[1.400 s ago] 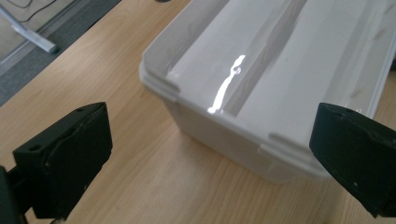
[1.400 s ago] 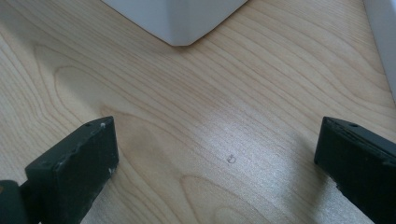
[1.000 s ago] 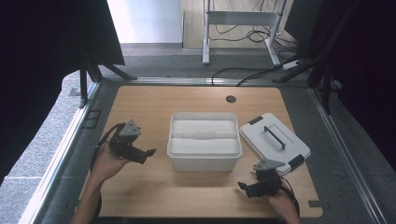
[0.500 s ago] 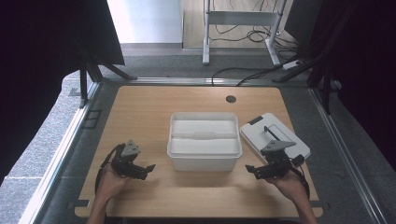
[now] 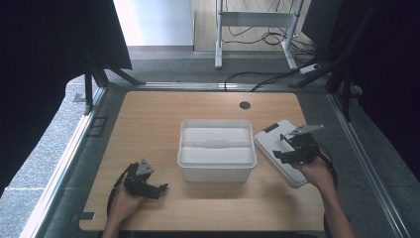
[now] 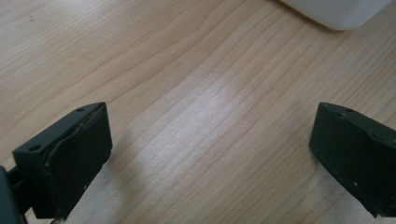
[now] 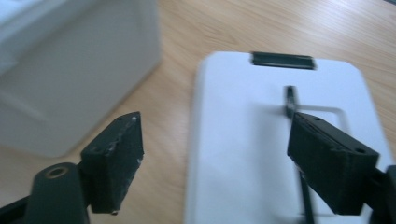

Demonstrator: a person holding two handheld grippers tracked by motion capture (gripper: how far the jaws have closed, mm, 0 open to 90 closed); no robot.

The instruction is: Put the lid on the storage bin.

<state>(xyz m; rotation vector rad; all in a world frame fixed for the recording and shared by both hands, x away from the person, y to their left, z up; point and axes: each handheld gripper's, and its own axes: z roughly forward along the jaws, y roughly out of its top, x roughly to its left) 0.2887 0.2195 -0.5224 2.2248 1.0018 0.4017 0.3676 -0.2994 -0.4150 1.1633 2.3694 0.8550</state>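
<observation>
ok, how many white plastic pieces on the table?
2: an open white plastic box at the table's centre, and its flat white lid with a black handle lying right of it, under the right gripper.

metal stand (image 5: 257, 20), floor cables (image 5: 247, 79)

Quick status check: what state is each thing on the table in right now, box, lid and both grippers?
White box: open, no lid on it, upright mid-table.
Lid: off, lying flat on the table right of the box, handle side up.
Right gripper: over the lid, open, jaws have just been closing, not gripping the lid yet.
Left gripper: low over bare table left of the box, open, holding nothing.
</observation>
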